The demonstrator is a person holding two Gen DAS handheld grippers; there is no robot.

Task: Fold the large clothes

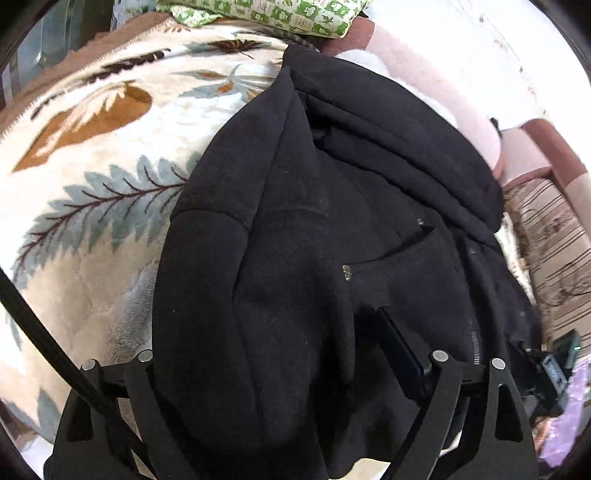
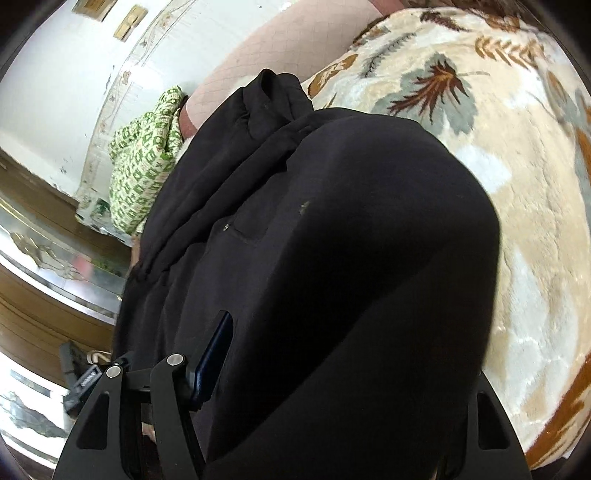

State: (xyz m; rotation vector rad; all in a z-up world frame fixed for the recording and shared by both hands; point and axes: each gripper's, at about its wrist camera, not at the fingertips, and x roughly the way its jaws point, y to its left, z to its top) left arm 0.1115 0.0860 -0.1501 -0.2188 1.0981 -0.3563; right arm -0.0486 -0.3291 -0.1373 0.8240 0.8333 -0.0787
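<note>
A large black garment (image 1: 332, 206) lies bunched on a cream blanket with a leaf pattern (image 1: 96, 155). In the left wrist view my left gripper (image 1: 295, 325) hangs over it with its jaws wide. A thick fold bulges up between them and hides the left finger, while the right finger (image 1: 399, 350) shows bare, its pad not pressing the cloth. In the right wrist view the same black garment (image 2: 332, 229) swells over my right gripper (image 2: 317, 332). It covers the right finger. The left finger (image 2: 214, 358) stands free of the cloth, jaws wide.
A green and white patterned cloth (image 1: 280, 14) lies at the blanket's far end, also the green cloth (image 2: 144, 173) in the right wrist view. A pink padded headboard (image 2: 280, 44) and a white wall (image 2: 59, 92) stand behind. A striped patterned fabric (image 1: 554, 258) lies to the right.
</note>
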